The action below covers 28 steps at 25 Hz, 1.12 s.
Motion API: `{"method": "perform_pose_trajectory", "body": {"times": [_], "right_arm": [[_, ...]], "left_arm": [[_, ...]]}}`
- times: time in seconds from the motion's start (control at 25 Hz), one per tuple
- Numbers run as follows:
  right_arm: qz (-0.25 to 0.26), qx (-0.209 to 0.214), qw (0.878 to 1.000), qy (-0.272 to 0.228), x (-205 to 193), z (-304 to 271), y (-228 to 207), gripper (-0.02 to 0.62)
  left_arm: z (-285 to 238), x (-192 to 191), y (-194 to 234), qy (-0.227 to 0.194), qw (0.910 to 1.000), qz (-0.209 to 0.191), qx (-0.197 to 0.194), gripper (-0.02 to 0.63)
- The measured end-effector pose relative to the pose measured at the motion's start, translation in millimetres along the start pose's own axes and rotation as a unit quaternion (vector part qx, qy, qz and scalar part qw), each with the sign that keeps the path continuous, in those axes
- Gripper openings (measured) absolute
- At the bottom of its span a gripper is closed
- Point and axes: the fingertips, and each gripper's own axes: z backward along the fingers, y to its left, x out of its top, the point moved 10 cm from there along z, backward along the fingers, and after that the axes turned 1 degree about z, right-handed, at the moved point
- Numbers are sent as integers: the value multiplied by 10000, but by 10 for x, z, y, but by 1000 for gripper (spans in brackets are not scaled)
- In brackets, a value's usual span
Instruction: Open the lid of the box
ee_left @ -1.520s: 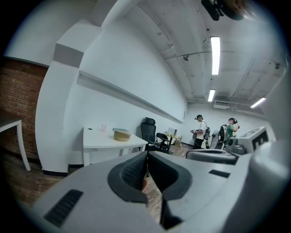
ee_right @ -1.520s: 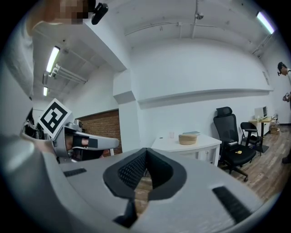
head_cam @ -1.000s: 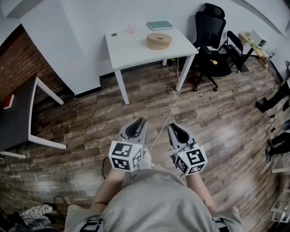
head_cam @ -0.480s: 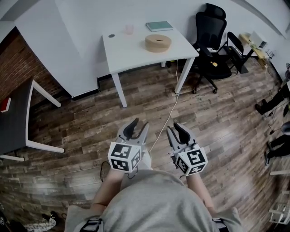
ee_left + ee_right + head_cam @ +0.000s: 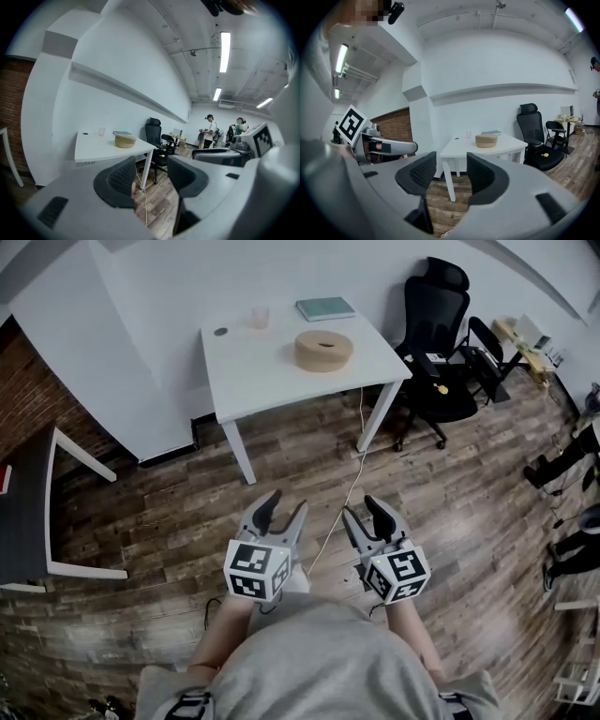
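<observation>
Wooden round box [image 5: 323,350], with its lid on, stands on the white table [image 5: 272,371], toward the table's right end, just in front of a green book [image 5: 325,307]. Well apart from the table, over the plank floor, the left gripper [image 5: 284,505] and the right gripper [image 5: 363,512] are both opening their jaws, and nothing is between them.

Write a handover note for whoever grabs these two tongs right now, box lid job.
Left tongs: empty, jaws opening, touching nothing.
Right tongs: likewise empty and opening.
Round box: on the white table ahead, well apart from both tongs, lid on.
Done: nothing yet.
Left: step up to the table, grip the lid, lift it off.
</observation>
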Motion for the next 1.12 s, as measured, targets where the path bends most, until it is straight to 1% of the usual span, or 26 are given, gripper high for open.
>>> {"method": "perform_pose_trajectory", "body": {"times": [0.28,0.56,0.92,1.12], "right_arm": [[-30,-113,9999,64,272,-671,-298,237],[-41,-166,9998,132,439,-1296,-510,282],[-23,-259,9996,93,620,-2075,-736,291],[-19,-304,9995,75,685,-2400,-870,291]], "left_arm": [[-597,326,455,72,9999,-12,-128,206],[-1098,580,911,118,9997,34,-215,212],[-1663,816,1482,158,9994,2,-305,213],[-1936,898,1713,198,9993,-1,-318,213]]}}
